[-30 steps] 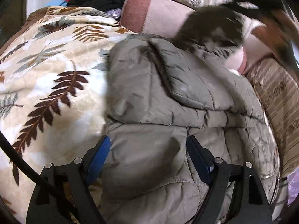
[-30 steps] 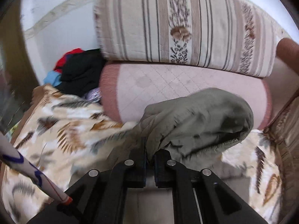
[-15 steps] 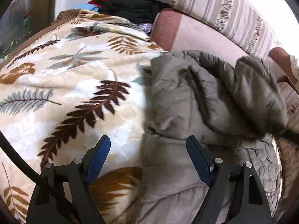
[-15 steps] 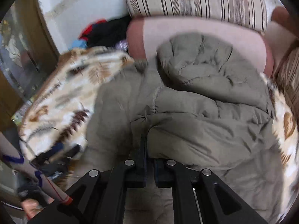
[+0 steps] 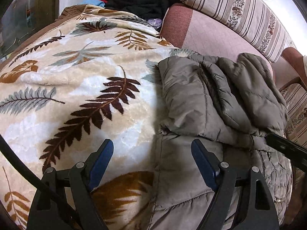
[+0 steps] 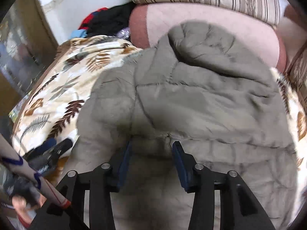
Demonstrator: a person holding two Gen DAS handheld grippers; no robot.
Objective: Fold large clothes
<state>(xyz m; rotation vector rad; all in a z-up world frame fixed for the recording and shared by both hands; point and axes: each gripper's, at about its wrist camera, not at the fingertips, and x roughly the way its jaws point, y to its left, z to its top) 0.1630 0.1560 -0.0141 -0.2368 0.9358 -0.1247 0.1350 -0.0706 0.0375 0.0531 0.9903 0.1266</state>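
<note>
A large olive-grey quilted jacket (image 5: 207, 99) lies on a leaf-print blanket (image 5: 76, 88), its top part with the hood folded down over the body. My left gripper (image 5: 151, 151) is open and empty, hovering over the jacket's left edge where it meets the blanket. In the right wrist view the jacket (image 6: 191, 95) fills the middle. My right gripper (image 6: 151, 149) is open just above the folded edge, holding nothing. Part of the right gripper shows at the right edge of the left wrist view (image 5: 285, 147), and the left gripper shows blurred at the lower left of the right wrist view (image 6: 49, 151).
A pink bolster (image 5: 201, 32) and a striped floral cushion (image 5: 239, 13) lie behind the jacket. A pile of black, red and blue clothes (image 5: 138, 2) sits at the back left. A striped sofa arm (image 5: 297, 111) is to the right. A wooden cabinet (image 6: 23, 44) stands left.
My right gripper carried the hood end down onto the jacket's body, then opened and let it go. My left gripper shifted left, staying open.
</note>
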